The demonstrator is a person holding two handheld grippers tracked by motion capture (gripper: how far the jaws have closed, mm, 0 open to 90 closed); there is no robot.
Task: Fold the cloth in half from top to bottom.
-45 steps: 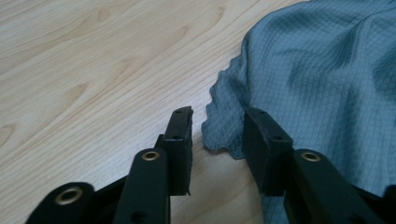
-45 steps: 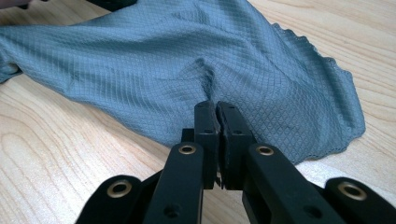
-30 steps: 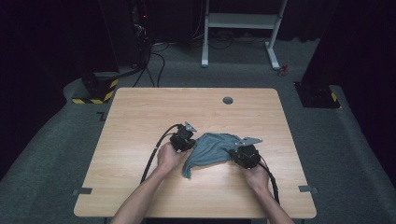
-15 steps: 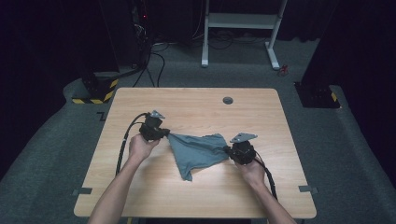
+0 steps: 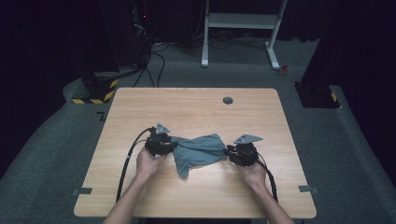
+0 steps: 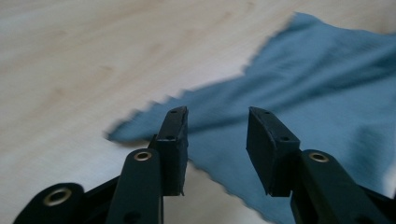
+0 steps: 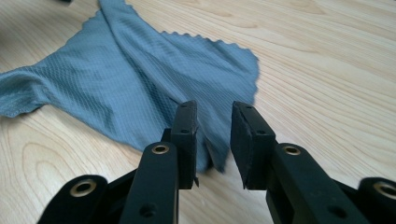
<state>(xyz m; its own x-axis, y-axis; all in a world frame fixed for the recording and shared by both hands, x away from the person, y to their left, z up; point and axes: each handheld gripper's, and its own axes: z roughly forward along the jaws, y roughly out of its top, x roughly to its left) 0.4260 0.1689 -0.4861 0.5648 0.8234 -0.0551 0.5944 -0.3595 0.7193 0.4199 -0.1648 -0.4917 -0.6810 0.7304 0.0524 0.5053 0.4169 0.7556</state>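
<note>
— What's in the high view?

— My left gripper and right gripper sit at either end of the blue-grey cloth, low in the middle of the frame on the wooden table.

— And your left gripper view?

— My jaws stand spread, empty, above the cloth, which covers the right half of the frame.

— The right gripper view?

— Jaws parted, a cloth corner lying loose between them, not pinched.

One blue-grey cloth lies on one wooden table. Two grippers work at it: the left gripper and the right gripper. One round grommet sits at the table's far edge.
</note>
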